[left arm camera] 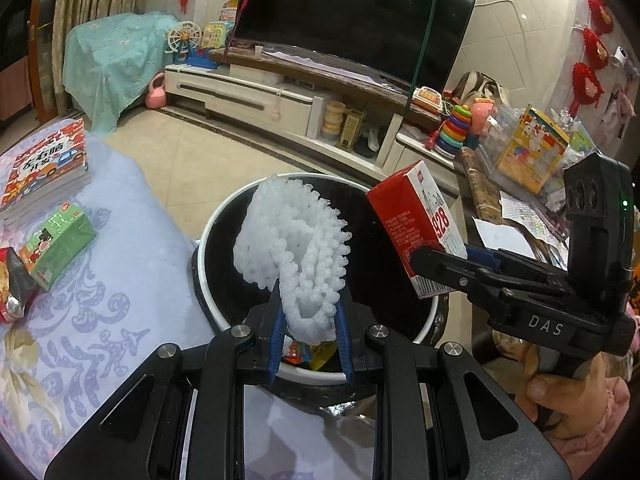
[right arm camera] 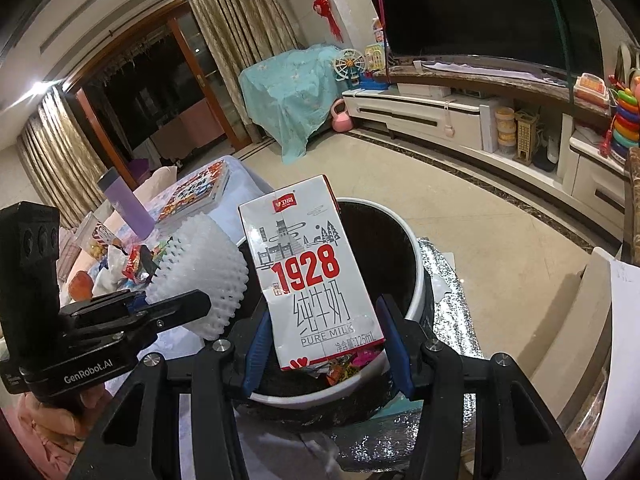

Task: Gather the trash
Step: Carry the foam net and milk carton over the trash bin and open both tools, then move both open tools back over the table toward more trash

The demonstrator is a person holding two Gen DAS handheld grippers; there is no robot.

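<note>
Left gripper point(left arm camera: 310, 332) clamped on white foam fruit net point(left arm camera: 296, 248); right gripper point(right arm camera: 324, 344) clamped on red-and-white milk carton point(right arm camera: 308, 272). Both items held above white-rimmed trash bin point(left arm camera: 434, 316), wrappers point(right arm camera: 352, 364) inside. Green carton point(left arm camera: 56, 246) on table alongside.

White foam fruit net point(left arm camera: 296, 252), knobbly mesh sleeve, folded and crumpled, pinched at its lower end between blue pads, standing upward over the open mouth of the bin. Small milk carton point(right arm camera: 312, 276), red sides, pale grey front printed "1928" and "PURE MILK", upright with a slight tilt, gripped at its lower edges, also above the bin. Trash bin point(left arm camera: 224, 208), round, white rim, black liner, colourful wrappers lying at the bottom. Green drink carton point(left arm camera: 58, 246) lying on its side on the patterned blue-white cloth to the left of the bin, just beside a crumpled red snack wrapper point(left arm camera: 14, 284).
</note>
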